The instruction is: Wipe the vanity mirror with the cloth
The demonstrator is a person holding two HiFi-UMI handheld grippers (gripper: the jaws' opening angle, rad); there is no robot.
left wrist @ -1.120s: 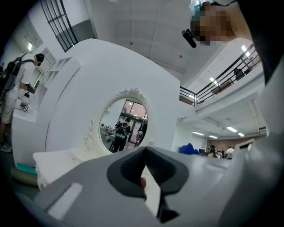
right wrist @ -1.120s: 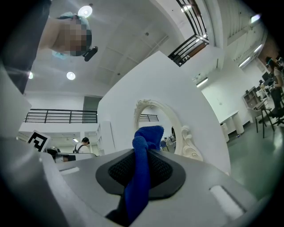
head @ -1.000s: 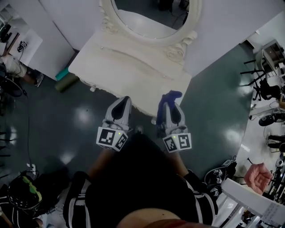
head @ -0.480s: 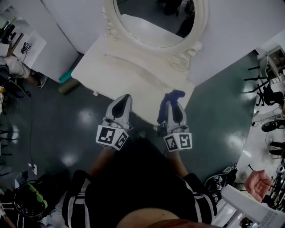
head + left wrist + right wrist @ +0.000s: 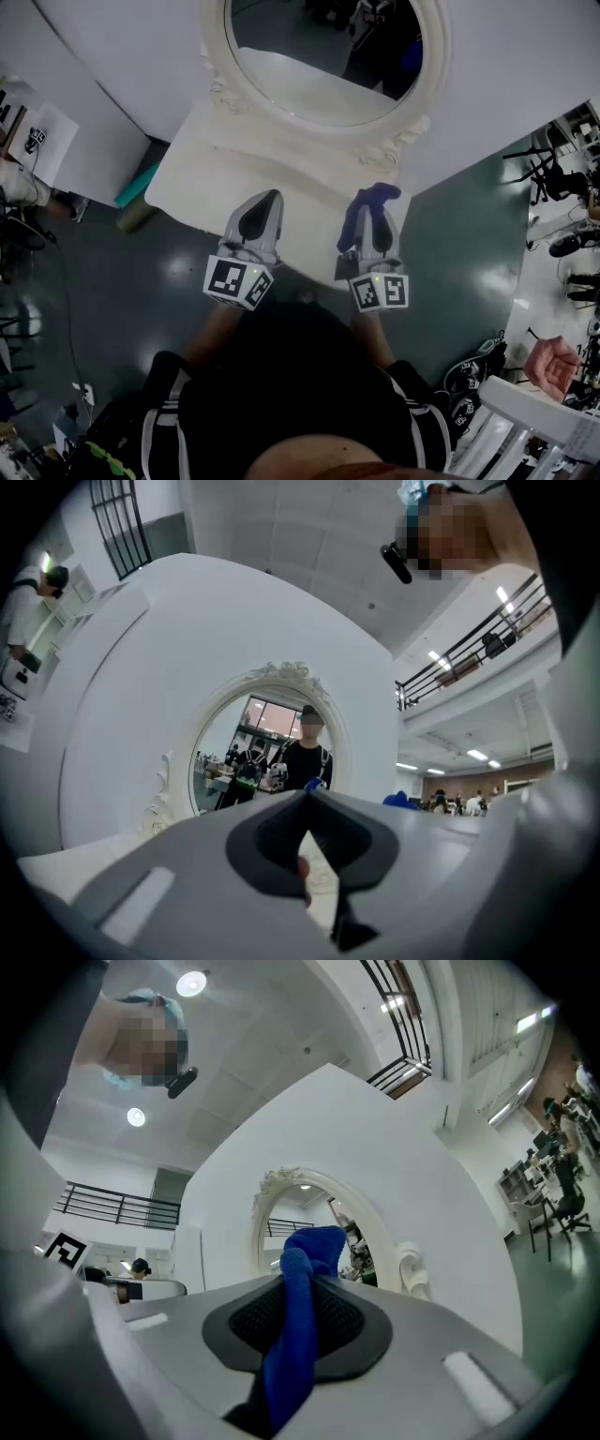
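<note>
Now our right tongs (image 5: 374,208) pinch the blue cloth (image 5: 368,202), its bunched end poking past the tips, while our left tongs (image 5: 266,201) are pressed together on nothing. Both have come forward over the white counter (image 5: 216,173) in the last second, and the oval mirror (image 5: 319,56) has slid further into the head view. We judge the approach nearly done but the wiping not begun, as the cloth is well short of the glass. The mirror's top is cut off at the picture's edge, the cloth's trailing end is hidden, and we cannot tell whether the glass has smears.
</note>
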